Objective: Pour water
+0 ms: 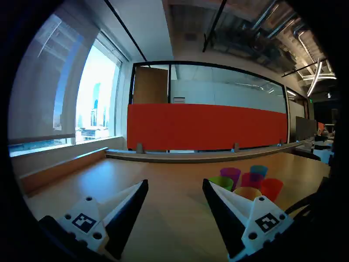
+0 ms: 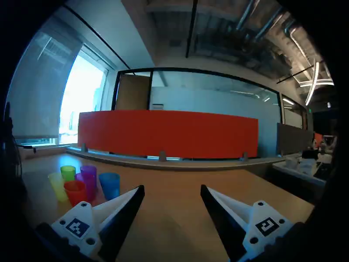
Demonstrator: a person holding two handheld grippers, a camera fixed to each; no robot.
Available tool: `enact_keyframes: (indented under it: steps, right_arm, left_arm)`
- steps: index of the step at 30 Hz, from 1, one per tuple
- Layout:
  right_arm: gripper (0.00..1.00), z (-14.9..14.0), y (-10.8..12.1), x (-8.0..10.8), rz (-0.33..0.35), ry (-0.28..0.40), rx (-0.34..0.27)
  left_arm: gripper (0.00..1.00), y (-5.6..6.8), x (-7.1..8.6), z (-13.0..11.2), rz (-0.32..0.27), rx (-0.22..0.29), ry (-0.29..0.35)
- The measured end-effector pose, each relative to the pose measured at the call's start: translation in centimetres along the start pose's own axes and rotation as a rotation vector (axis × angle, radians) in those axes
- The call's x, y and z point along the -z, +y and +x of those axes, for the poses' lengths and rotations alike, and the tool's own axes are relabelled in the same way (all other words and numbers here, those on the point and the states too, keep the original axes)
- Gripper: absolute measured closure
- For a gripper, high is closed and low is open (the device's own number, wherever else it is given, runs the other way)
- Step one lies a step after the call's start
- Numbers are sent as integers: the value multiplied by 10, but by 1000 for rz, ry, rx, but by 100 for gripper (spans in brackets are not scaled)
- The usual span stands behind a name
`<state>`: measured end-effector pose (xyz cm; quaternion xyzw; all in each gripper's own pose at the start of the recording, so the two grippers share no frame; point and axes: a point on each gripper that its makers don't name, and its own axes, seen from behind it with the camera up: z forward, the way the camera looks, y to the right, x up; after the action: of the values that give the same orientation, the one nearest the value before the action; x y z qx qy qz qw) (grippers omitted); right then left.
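Gaping empty over smooth wooden table [image 1: 174, 222]: left hand-held gripper [image 1: 175, 180], right hand-held gripper [image 2: 172, 187] (tapered translucent cups [image 1: 251, 179]).

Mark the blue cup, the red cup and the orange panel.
blue cup [image 2: 109, 187], right gripper view, middle of its side wall.
red cup [image 2: 75, 194], right gripper view, front wall below the rim.
orange panel [image 2: 170, 133], right gripper view, centre of its face.

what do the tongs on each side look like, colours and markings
Both pairs look alike. The left tongs and the right tongs each have two black, wedge-shaped fingers that taper to points. The fingers sit on white mounts with small round holes. Each mount carries a square black-and-white marker.
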<state>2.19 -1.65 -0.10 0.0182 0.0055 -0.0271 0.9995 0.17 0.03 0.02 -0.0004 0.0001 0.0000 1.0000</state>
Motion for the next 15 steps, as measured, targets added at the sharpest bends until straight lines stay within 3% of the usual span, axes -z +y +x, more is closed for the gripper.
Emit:
enact_keyframes:
  steps: [15]
  right_arm:
    - [1,60,-8,-9,21,9,25]
  left_arm:
    - [8,4,-7,50,-25,-26,9]
